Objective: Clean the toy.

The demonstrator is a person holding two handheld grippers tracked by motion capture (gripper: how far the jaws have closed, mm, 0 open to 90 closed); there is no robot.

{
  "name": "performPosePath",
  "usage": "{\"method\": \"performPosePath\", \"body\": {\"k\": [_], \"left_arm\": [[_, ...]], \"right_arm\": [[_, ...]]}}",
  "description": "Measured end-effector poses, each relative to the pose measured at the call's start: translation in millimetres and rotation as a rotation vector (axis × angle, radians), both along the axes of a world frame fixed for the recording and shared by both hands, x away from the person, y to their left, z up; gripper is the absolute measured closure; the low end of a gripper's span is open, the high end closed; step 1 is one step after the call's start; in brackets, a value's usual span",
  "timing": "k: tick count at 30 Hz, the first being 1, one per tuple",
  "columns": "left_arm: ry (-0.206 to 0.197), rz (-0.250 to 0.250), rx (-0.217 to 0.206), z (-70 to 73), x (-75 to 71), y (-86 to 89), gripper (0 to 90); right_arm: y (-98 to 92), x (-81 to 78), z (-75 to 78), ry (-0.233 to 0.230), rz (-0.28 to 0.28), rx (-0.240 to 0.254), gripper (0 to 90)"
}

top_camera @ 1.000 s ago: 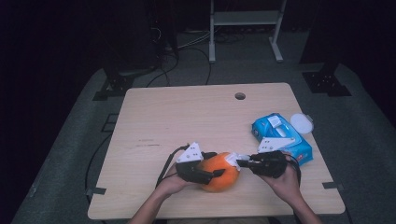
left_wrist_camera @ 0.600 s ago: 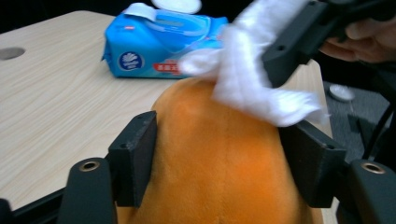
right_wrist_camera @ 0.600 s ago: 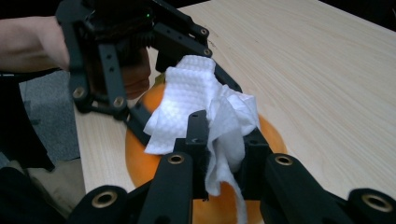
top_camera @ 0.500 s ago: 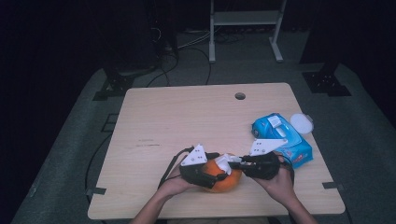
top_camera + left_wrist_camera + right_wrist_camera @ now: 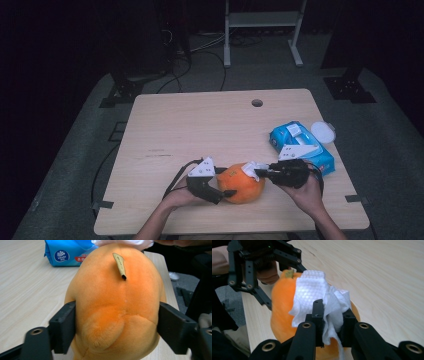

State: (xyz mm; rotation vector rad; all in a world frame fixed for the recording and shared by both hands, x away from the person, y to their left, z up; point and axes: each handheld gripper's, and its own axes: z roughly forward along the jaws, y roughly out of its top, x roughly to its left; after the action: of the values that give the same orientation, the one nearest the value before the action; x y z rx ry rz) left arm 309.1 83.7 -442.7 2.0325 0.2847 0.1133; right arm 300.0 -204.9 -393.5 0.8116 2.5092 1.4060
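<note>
An orange plush fruit (image 5: 242, 184) with a small stem (image 5: 119, 265) lies near the table's front edge. My left gripper (image 5: 225, 192) holds it from the left. In the left gripper view both pads (image 5: 65, 325) press on the plush's (image 5: 117, 290) sides, and the jaws have just been closing on it. My right gripper (image 5: 260, 172) comes in from the right, shut on a crumpled white tissue (image 5: 314, 292). The tissue (image 5: 250, 166) rests against the top of the plush (image 5: 283, 297).
A blue tissue pack (image 5: 300, 145) lies right behind my right hand, with a round white lid (image 5: 322, 131) beside it. The wooden table (image 5: 200, 125) has a cable hole (image 5: 257, 103) near its far edge. A metal stand (image 5: 260, 20) is on the floor beyond.
Both hands shifted only slightly around the plush. The right gripper edged left with the tissue and came back a little; the left gripper stays at the plush's left side.
</note>
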Motion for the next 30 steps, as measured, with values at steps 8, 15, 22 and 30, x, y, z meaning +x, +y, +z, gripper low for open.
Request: {"method": "performPosePath", "body": {"k": [8,15,22,30], "left_arm": [[-0.030,0.018,0.004,1.8,-4.1,-5.4,30.7],[-0.012,0.024,-0.018,1.4,-3.5,-7.0,31.8],[-0.016,0.044,-0.079,28.7,-7.9,-1.7,34.1],[0.005,0.055,-0.067,29.7,-6.5,3.6,35.9]], "right_arm": [[27.3,-13.1,12.0,-0.078,0.065,-0.051,77.7],[-3.8,1.3,-1.1,-0.003,-0.007,-0.024,77.8],[12.1,-9.8,15.9,-0.064,0.029,0.027,77.8],[19.2,3.6,-10.2,0.046,0.041,0.005,77.7]]}}
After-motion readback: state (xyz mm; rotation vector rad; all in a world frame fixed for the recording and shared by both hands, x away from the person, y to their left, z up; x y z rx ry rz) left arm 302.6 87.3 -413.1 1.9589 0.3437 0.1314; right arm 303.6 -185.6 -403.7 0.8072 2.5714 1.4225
